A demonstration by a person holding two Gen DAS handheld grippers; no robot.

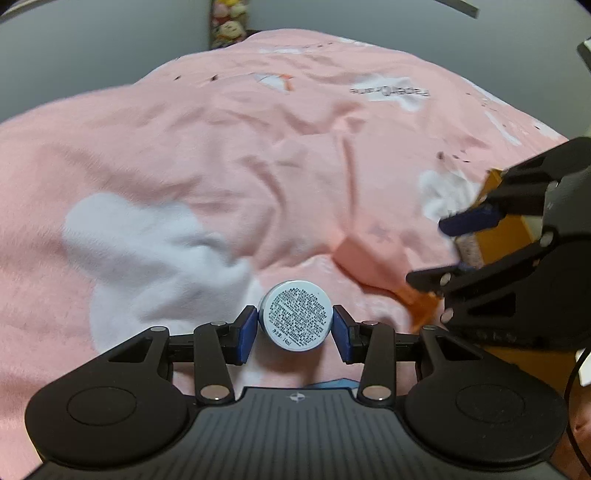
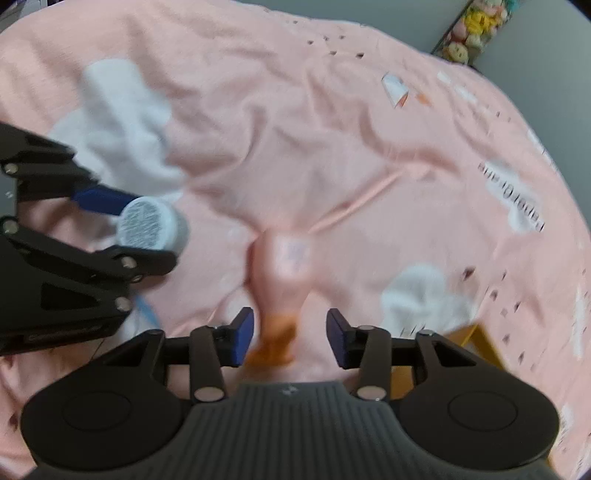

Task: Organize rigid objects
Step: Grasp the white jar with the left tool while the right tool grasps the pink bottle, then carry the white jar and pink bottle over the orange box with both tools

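Left claw (image 1: 295, 326): blue pads pressed on either side of a small round tin (image 1: 295, 315), which it holds. The tin's flat face is turned to the left wrist camera, white label with dense fine black print, pale blue-grey rim. The right wrist view confirms it: tin (image 2: 149, 225) pinched between the pads, up off the blanket.

Right claw (image 2: 290, 334): pads set apart at a medium gap, touching nothing. Between them, and running on ahead, lies a pink box (image 2: 286, 264), long and blurred, with an orange end nearest the camera. Whether the box rests on the blanket or is lifted, cannot tell. In the left wrist view the same box (image 1: 369, 264) lies just right of the tin, its orange end reaching toward the right claw (image 1: 452, 251), which comes in from the right edge.

Beneath everything: pink blanket (image 1: 229, 147), rumpled, with white cloud-shaped patches and small dark specks. Printed white label with lettering toward its far side.

Low right, beside the right claw: a yellow-brown wooden piece (image 2: 480, 341), partly hidden, kind unclear.

Far: grey wall (image 1: 92, 55) behind the blanket. A narrow strip of soft toys (image 1: 229, 26) stands against it, seen also at the upper right in the right wrist view.
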